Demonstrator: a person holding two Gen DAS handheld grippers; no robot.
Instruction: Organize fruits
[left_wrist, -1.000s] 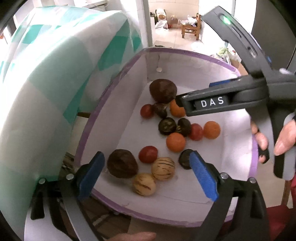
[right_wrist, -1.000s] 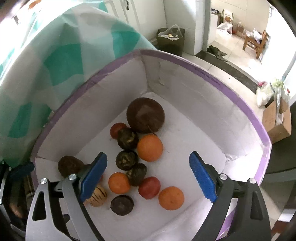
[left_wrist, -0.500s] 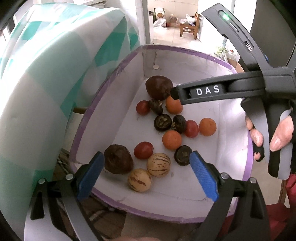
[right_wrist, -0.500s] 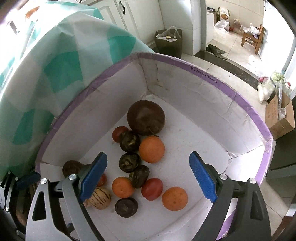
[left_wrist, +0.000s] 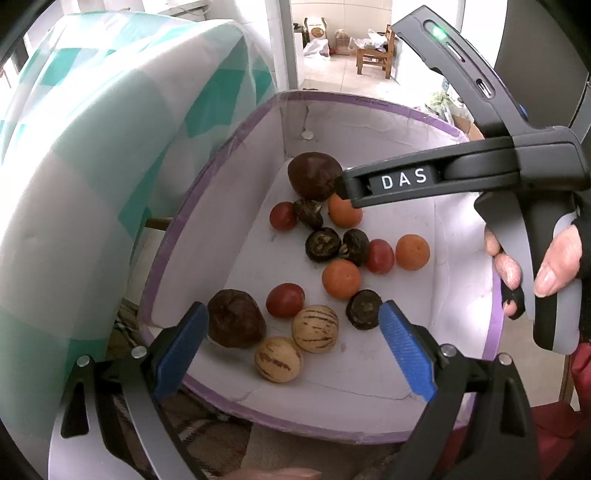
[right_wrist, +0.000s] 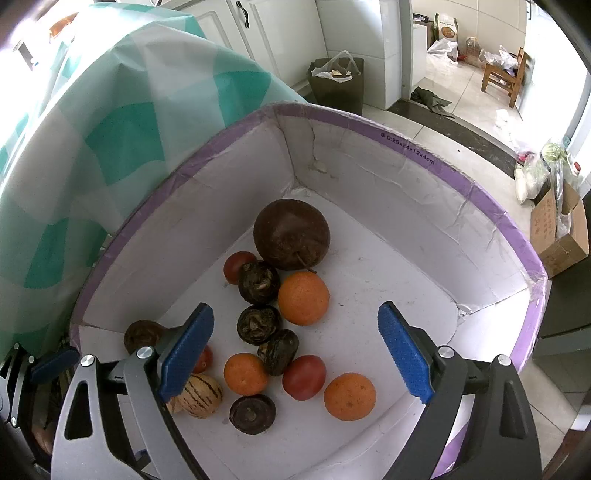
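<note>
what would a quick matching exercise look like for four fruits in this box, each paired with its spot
Things
1. big dark brown fruit
2. striped melon
3. lone orange
4. red tomato

Places, in the right wrist view
A. behind the left blue pad of the right tool
B. nearest the box's far corner
C. just left of the big brown fruit
D. nearest the right blue pad

Pairs: 1-B, 2-A, 3-D, 4-C
</note>
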